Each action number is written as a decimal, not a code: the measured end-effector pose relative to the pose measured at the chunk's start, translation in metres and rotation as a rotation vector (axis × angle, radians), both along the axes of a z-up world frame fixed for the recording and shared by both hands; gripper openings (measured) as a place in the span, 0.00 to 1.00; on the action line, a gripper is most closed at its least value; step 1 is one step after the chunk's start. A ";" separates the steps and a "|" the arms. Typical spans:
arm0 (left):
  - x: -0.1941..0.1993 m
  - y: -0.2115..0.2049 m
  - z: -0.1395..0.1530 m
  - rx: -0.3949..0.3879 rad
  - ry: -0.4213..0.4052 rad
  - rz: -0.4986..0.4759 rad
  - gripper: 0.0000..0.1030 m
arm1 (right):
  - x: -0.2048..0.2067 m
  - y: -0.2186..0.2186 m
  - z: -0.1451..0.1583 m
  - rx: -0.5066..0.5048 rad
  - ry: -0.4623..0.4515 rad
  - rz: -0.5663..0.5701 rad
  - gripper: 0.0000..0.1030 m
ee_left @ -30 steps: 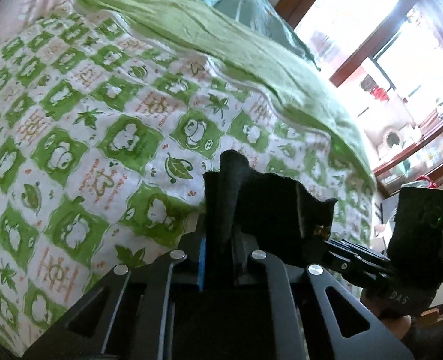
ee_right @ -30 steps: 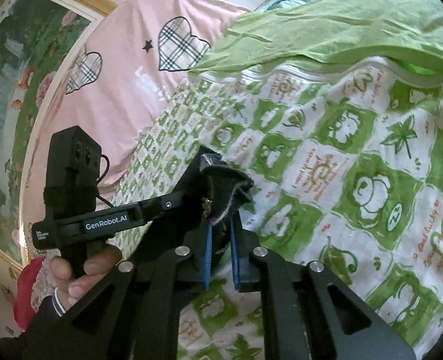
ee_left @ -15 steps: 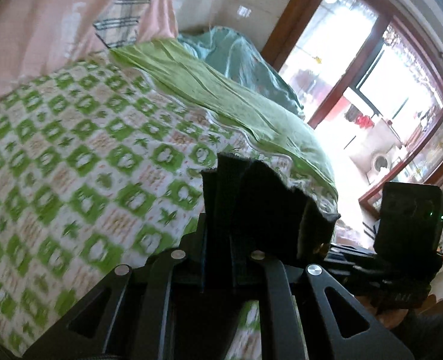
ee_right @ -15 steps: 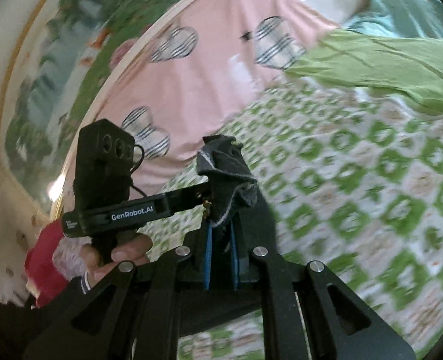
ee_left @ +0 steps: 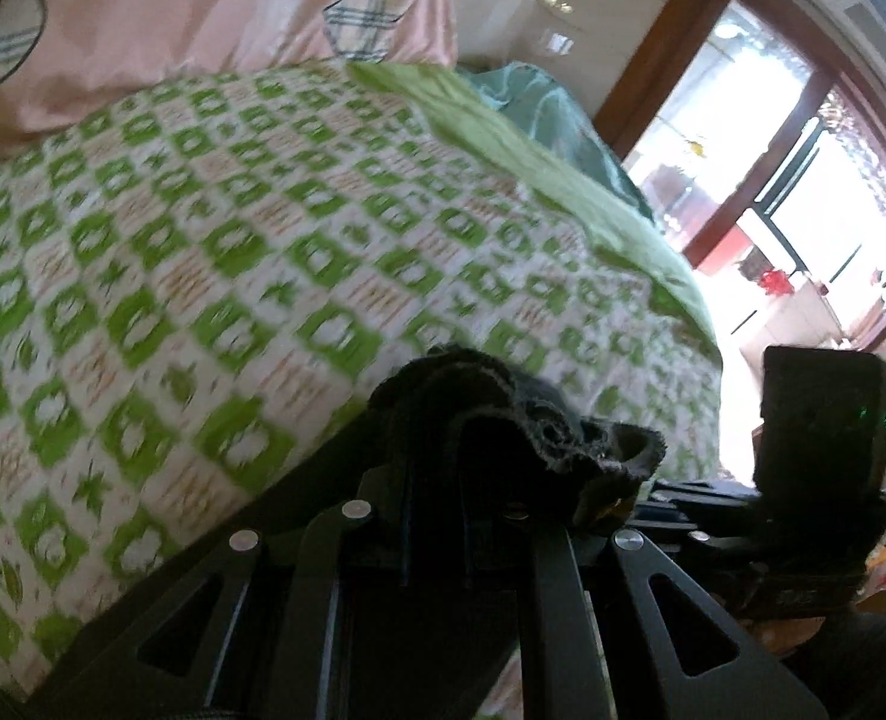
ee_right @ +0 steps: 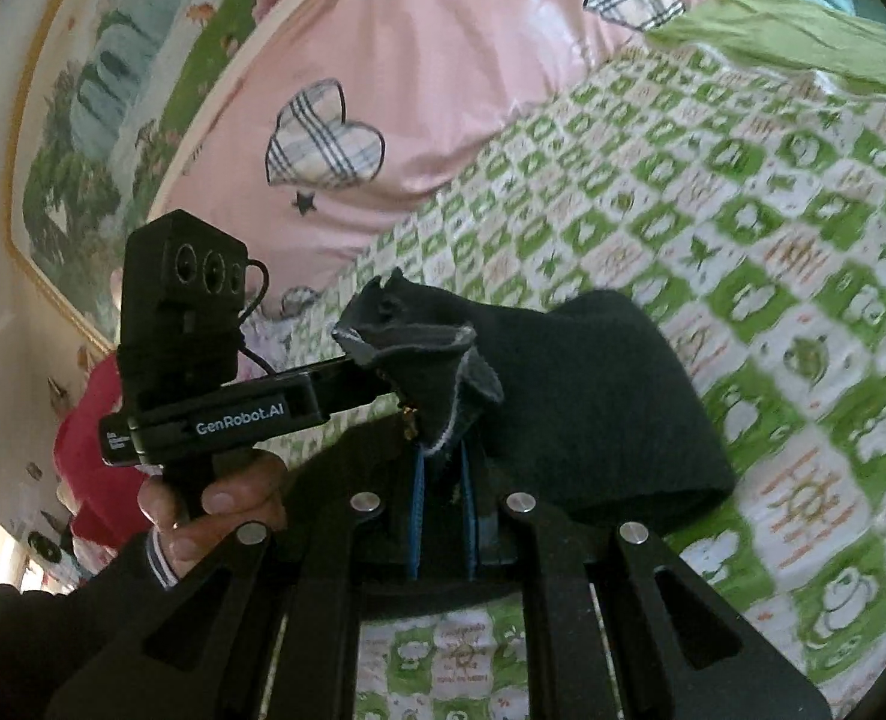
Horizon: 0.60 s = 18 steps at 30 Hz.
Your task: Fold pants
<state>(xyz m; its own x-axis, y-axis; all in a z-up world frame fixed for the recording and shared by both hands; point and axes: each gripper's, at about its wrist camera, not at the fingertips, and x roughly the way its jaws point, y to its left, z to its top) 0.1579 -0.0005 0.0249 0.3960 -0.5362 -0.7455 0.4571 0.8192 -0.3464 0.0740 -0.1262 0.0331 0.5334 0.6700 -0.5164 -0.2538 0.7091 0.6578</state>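
Both the left claw and right claw pinch the dark pants, apparently at the waistband; soft, limp fabric, best gripped at hems.

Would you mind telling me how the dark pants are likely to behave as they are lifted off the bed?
The dark fabric pants will probably be floppy: they sag and bunch past the right gripper. They seem light, since edge pinches hold them. The fuzzy edge suggests little slipping.
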 end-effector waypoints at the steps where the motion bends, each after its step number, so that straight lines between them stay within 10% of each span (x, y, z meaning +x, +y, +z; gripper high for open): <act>1: -0.002 0.002 -0.004 0.012 0.004 0.008 0.08 | 0.000 0.002 -0.002 -0.008 0.006 0.007 0.11; 12: -0.018 0.022 -0.034 0.057 0.071 0.096 0.08 | 0.000 0.018 -0.018 -0.106 0.056 0.047 0.14; 18: -0.032 0.047 -0.029 0.056 0.079 0.199 0.13 | -0.002 0.022 -0.017 -0.097 0.079 0.073 0.34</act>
<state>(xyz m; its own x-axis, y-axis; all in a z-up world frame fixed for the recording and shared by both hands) 0.1257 0.0465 -0.0038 0.4288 -0.4107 -0.8046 0.2581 0.9093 -0.3266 0.0719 -0.1040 0.0161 0.4403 0.6502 -0.6192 -0.2569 0.7520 0.6070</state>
